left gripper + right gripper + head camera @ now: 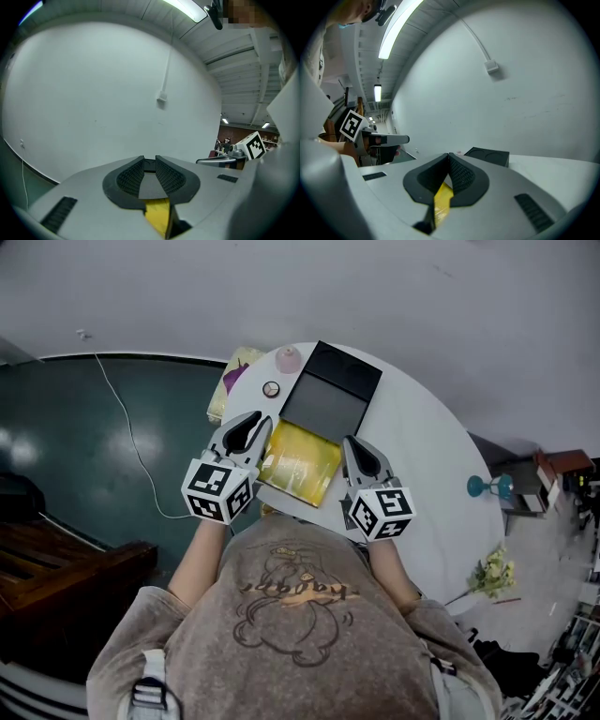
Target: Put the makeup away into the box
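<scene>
On the round white table [422, 427] a black box [328, 395] lies open and flat, and it also shows as the black box [487, 156] ahead in the right gripper view. A yellow glossy packet [300, 463] lies just in front of it, between my two grippers. My left gripper [255, 425] [149, 161] is at the packet's left corner, its jaws a narrow gap apart with nothing between the pads. My right gripper [352, 444] [449, 157] is at the packet's right corner with its tips together. Yellow shows below both pairs of jaws.
A small round compact [271, 389], a pink round pot [289, 359] and a yellowish pouch [230, 381] sit at the table's far left. A white cable [131, 442] runs over the dark green floor. A turquoise stand [487, 486] and flowers [494, 570] are at the right.
</scene>
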